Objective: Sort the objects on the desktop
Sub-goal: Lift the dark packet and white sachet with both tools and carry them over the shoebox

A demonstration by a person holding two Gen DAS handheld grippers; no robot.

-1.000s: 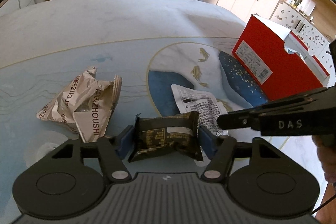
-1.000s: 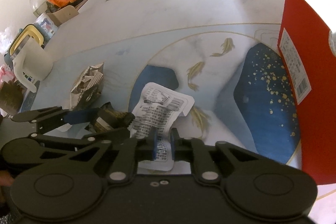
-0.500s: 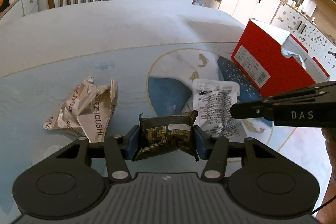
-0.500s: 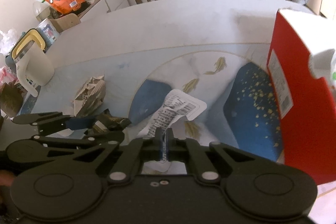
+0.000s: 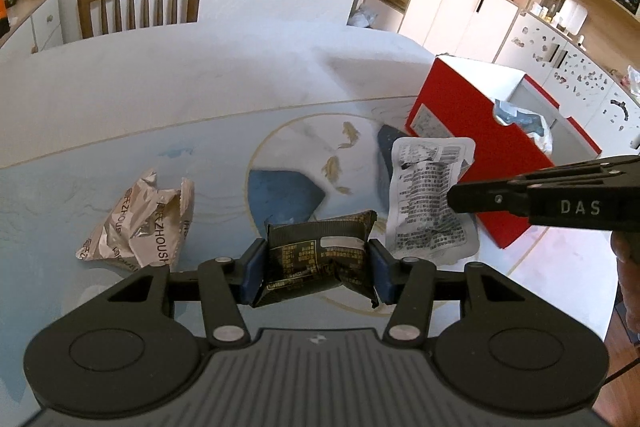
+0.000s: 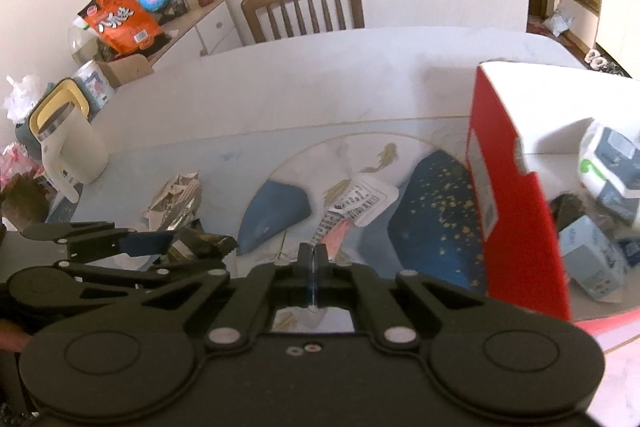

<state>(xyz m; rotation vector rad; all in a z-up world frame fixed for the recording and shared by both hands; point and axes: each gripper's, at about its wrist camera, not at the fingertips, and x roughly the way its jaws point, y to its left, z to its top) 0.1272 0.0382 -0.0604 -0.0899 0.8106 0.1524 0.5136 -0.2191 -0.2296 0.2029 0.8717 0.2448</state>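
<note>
The left gripper [image 5: 318,269] is clamped on a dark packet [image 5: 320,259], which spans crosswise between the two blue pads [image 5: 253,269] and buckles in the middle, held clear of the table [image 5: 200,95]; its jaws have just been closing on it. The right gripper [image 6: 313,259] has its fingers pressed together on the near edge of a white printed pouch [image 6: 360,205]; the pouch rises from the pinch and leans away toward the far right, lifted off the table. In the left wrist view that pouch [image 5: 430,203] hangs just right of the dark packet, with the red box [image 5: 472,147] behind it; a crumpled silver wrapper [image 5: 140,223] lies on the table at the left, well apart from both grippers.
</note>
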